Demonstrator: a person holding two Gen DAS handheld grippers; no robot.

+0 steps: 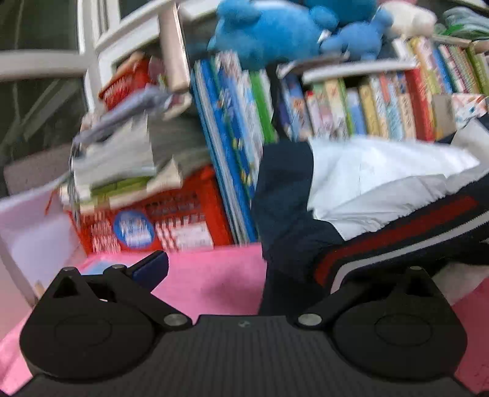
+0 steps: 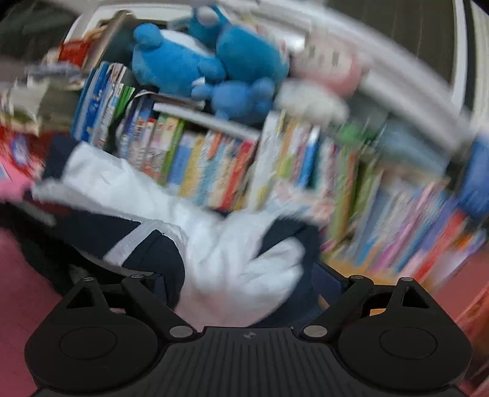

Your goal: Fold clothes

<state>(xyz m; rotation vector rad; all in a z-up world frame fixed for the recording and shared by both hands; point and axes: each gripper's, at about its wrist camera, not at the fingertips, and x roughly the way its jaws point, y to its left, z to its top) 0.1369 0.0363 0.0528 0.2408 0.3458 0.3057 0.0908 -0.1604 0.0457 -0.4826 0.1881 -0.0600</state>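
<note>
A: Two tools, both level with the jacket. The right tool has its jaws spread wide, with the jacket's white lining bunched between them; whether the pads press on the cloth I cannot tell through the blur.

B: And the left tool?

A: Its jaws stand well apart too. The left finger is bare over the pink bench; the jacket's striped hem drapes across the right finger, resting rather than pinched, as far as I can judge.

B: Where does the jacket sit?

A: Crumpled on the pink bench, just in front of the row of books, with the blue plush toys above them.

B: How do we do this step well?

A: I'd say spread it flat first: catch one edge per tool, close firmly on a single layer, then draw the edges away from the books until the lining lies smooth.

B: Pose?

A: Both tools point nearly level, tipped slightly down toward the jacket.
</note>
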